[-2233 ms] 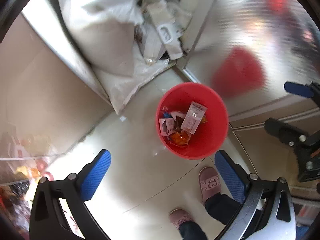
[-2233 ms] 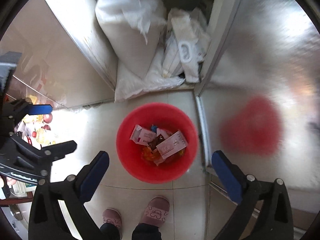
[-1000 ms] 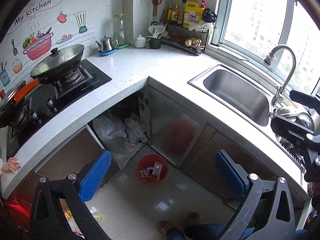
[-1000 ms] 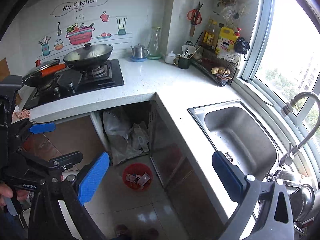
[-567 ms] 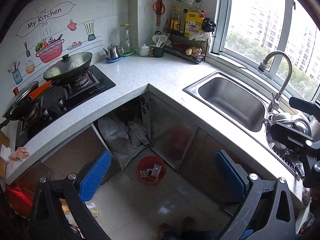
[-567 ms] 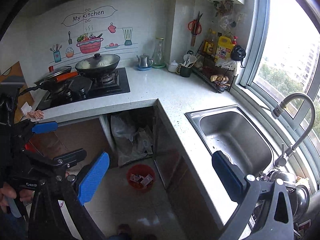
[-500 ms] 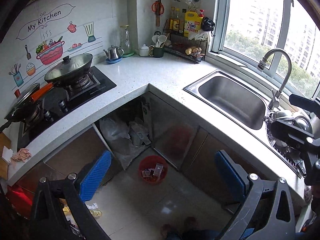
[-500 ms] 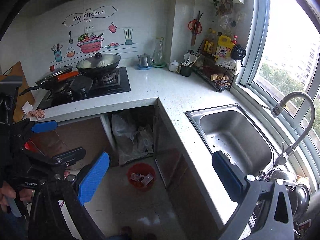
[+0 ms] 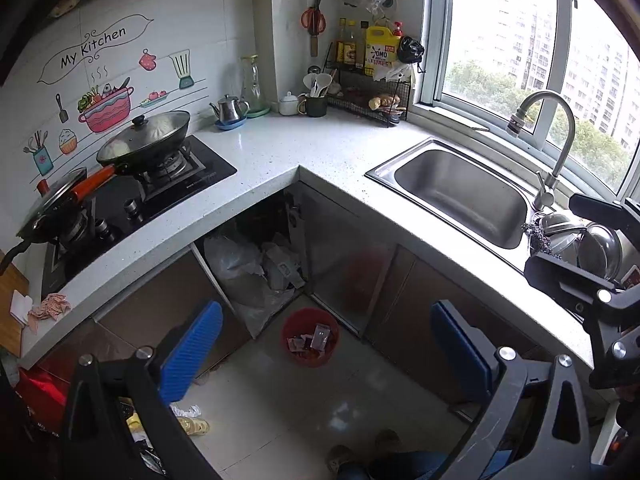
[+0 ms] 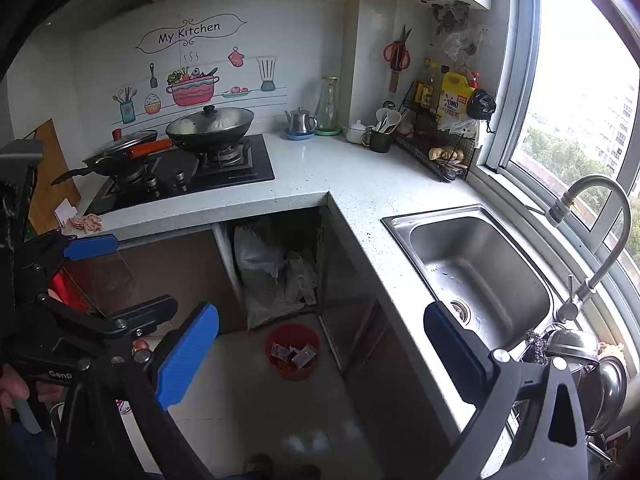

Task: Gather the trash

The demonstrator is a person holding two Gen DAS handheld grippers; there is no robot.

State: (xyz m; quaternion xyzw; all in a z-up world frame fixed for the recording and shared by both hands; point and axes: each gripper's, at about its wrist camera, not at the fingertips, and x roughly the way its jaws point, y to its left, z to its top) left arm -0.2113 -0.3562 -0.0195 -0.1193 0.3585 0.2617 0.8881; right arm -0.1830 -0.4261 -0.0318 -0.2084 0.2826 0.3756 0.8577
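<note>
A red trash bin point(image 9: 310, 337) stands on the tiled floor below the counter corner, with wrappers and small boxes inside; it also shows in the right wrist view point(image 10: 292, 351). A crumpled pink wrapper point(image 9: 50, 305) lies on the counter's left end, also visible in the right wrist view point(image 10: 85, 223). My left gripper point(image 9: 326, 356) is open and empty, held high above the floor. My right gripper point(image 10: 320, 354) is open and empty, at about the same height. Each gripper shows at the other view's edge.
An L-shaped white counter point(image 9: 280, 152) holds a gas stove with a wok point(image 9: 148, 142), a kettle, a dish rack and a steel sink point(image 9: 460, 192) under the window. An open cabinet holds white bags point(image 9: 248, 272). Litter point(image 9: 192, 420) lies on the floor at left.
Both grippers have risen from just above the red bin to above counter height, so the whole kitchen is now in view. In the last half second they rose only slightly. Both stay open.
</note>
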